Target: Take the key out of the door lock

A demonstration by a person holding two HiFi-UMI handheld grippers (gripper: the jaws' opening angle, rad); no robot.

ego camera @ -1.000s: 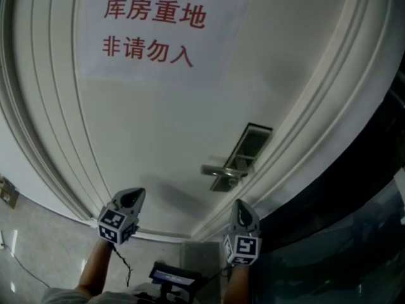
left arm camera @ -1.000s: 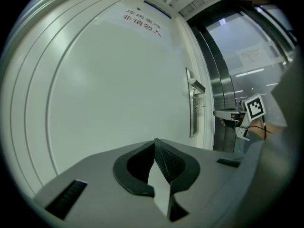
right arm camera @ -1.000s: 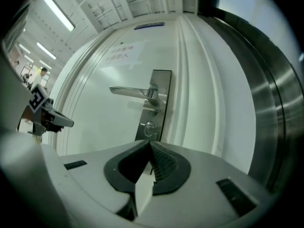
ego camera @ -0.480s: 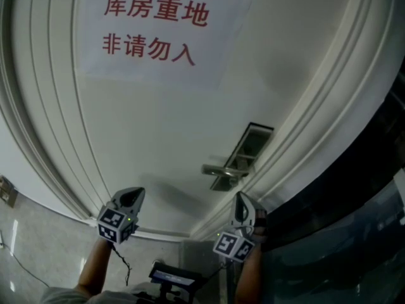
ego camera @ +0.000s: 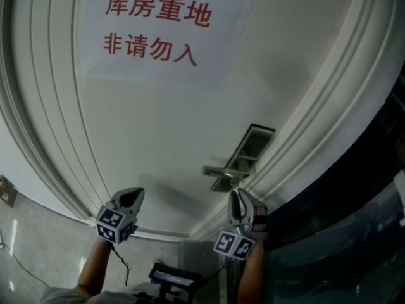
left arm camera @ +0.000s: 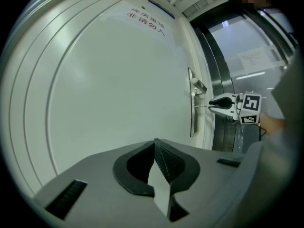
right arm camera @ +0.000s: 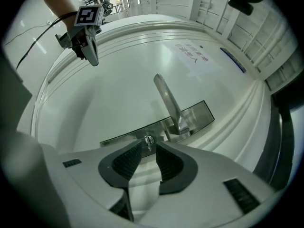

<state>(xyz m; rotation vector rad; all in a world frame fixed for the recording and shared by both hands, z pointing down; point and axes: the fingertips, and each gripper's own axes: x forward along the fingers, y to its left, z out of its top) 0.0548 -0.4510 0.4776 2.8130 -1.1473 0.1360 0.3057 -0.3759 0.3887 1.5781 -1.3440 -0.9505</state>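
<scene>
The right claw stands released, its jaws having just been opening, with the key between their tips. No pad seems to press on it, though the gap is hard to judge. The key sits in the lock plate, beside the lever handle of the white door. The left claw is clenched on nothing, well apart to the left.

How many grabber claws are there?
2. The left gripper, shut, is held in front of the door at lower left. The right gripper is under the door handle; its jaws have just been opening, with the key between them.
</scene>
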